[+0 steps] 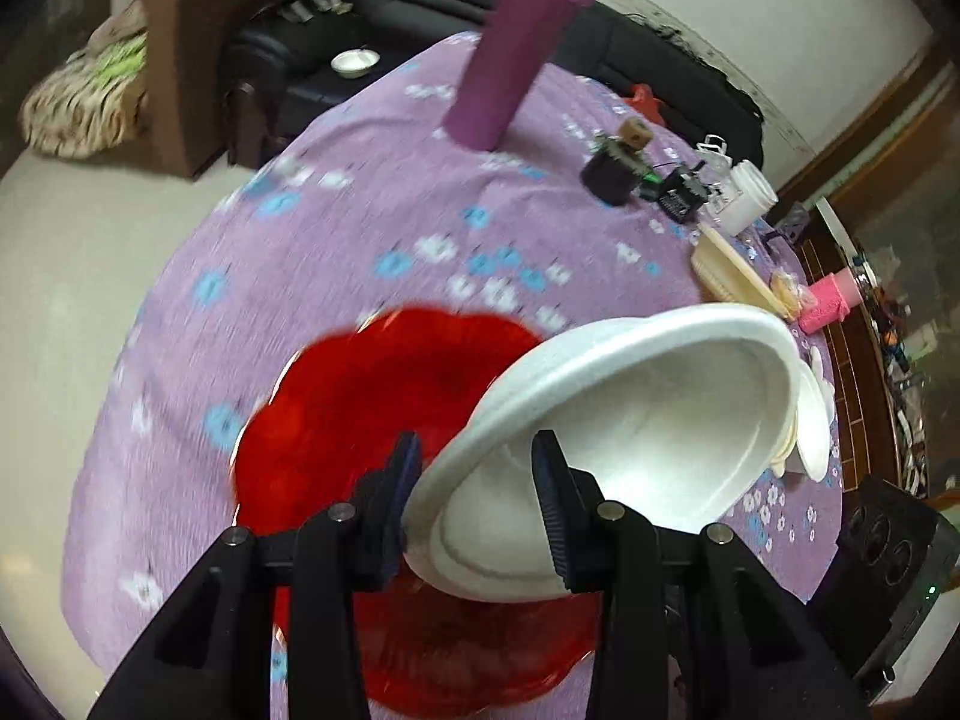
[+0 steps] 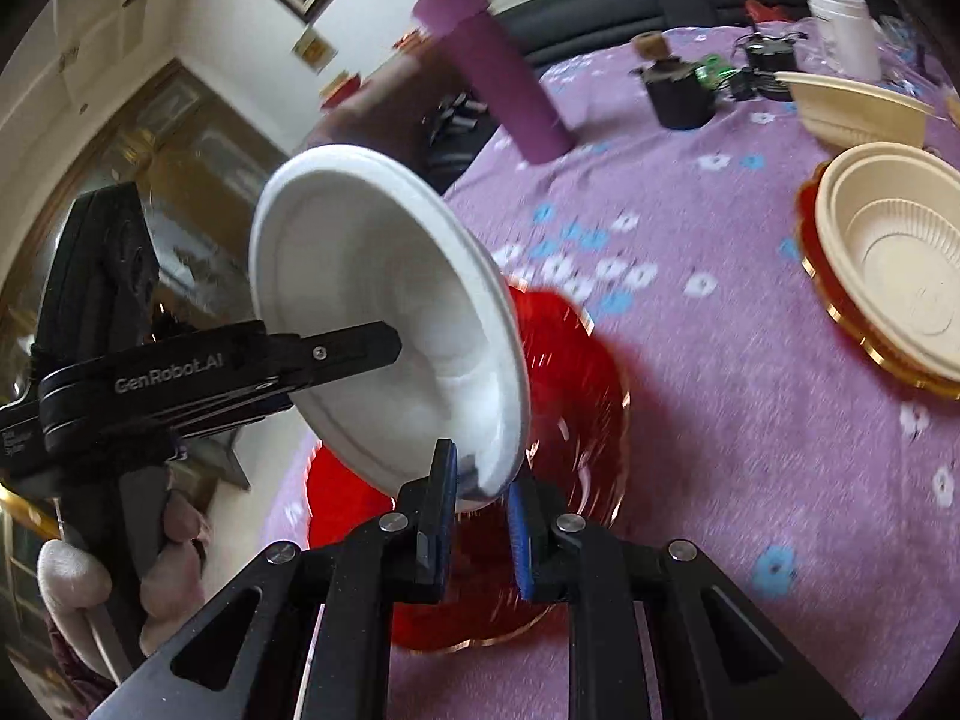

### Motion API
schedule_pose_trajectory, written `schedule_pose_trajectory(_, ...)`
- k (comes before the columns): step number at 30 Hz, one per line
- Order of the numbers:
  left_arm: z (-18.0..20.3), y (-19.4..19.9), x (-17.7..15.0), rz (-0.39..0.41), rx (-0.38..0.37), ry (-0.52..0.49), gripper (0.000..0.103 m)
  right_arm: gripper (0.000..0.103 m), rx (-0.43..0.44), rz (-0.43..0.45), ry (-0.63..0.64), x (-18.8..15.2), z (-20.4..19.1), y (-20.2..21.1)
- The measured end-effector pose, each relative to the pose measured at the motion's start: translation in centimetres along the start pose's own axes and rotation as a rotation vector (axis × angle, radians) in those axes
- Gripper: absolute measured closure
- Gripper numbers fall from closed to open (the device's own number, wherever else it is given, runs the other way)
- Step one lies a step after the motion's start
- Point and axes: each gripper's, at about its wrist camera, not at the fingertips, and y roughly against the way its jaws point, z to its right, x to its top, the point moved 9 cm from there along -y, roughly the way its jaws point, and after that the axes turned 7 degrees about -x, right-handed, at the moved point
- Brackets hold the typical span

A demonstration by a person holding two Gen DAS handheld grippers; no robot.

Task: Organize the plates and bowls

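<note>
Nearest me, my right gripper [image 2: 480,504] pinches the lower rim of the white foam bowl [image 2: 372,312], and my left gripper [image 1: 480,510] clamps the opposite side, one finger inside the bowl and one outside. Both are closed on it, so I carry it between two tools, clear of the cloth.

The bowl is tipped on edge: its mouth faces sideways and its base points back toward my left tool, with the rim's plane nearly upright rather than flat. Just beneath it lies the red plate [image 1: 384,396] on the purple tablecloth [image 2: 720,420].

I judge this the carrying step. Farther off, a cream bowl [image 2: 900,264] already sits on a gold-rimmed red plate [image 2: 807,228]; next I need to level this bowl, mouth up, before setting it down.
</note>
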Motion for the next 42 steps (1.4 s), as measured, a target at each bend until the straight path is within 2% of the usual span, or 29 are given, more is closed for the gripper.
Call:
schedule_pose_trajectory(6,-2.4,-0.8,-2.4,-0.032,0.006,0.068,0.067,0.084,-0.033,-0.071,0.051,-2.2,-0.7,-1.6)
schedule_pose_trajectory(10,-3.4,-0.1,-3.1,-0.006,0.025,0.085,0.064,0.082,-0.064,-0.089,0.078,-2.9,-0.7,-2.5)
schedule_pose_trajectory(13,-3.8,0.5,-3.1,0.026,0.041,0.097,0.053,0.082,-0.155,-0.047,0.147,-2.9,-0.7,-2.4)
schedule_pose_trajectory(14,-3.9,1.0,-3.1,0.044,0.048,0.096,0.049,0.08,-0.178,-0.037,0.163,-2.9,-0.7,-2.4)
schedule_pose_trajectory(15,-3.8,1.3,-3.0,0.057,0.048,0.092,0.048,0.07,-0.187,-0.03,0.171,-2.9,-0.6,-2.3)
schedule_pose_trajectory(16,-3.7,1.7,-2.9,0.071,0.046,0.088,0.046,0.065,-0.191,-0.017,0.178,-2.8,-0.6,-2.2)
schedule_pose_trajectory(19,-3.2,3.3,-2.8,0.126,0.038,0.072,0.038,0.054,-0.22,0.028,0.2,-2.6,-0.7,-1.4)
schedule_pose_trajectory(22,-2.8,4.9,-2.7,0.187,0.039,0.057,0.036,0.045,-0.242,0.081,0.244,-2.3,-1.2,-0.3)
schedule_pose_trajectory(27,-1.8,7.6,-2.7,0.279,0.031,0.034,0.034,0.042,-0.27,0.141,0.301,-2.4,-1.9,1.5)
schedule_pose_trajectory(32,0.6,9.7,-2.8,0.367,0.051,-0.049,0.027,0.038,-0.256,0.194,0.274,-2.9,-0.8,4.3)
schedule_pose_trajectory(35,3.3,9.3,-3.1,0.358,0.021,-0.119,0.023,0.038,-0.267,0.214,0.222,-3.1,1.3,6.0)
schedule_pose_trajectory(38,6.6,7.5,-3.8,0.304,-0.035,-0.18,0.023,0.038,-0.289,0.229,0.162,-3.2,4.1,7.9)
schedule_pose_trajectory(42,10.3,4.6,-4.9,0.231,-0.072,-0.242,0.023,0.038,-0.33,0.239,0.071,-3.2,8.9,10.1)
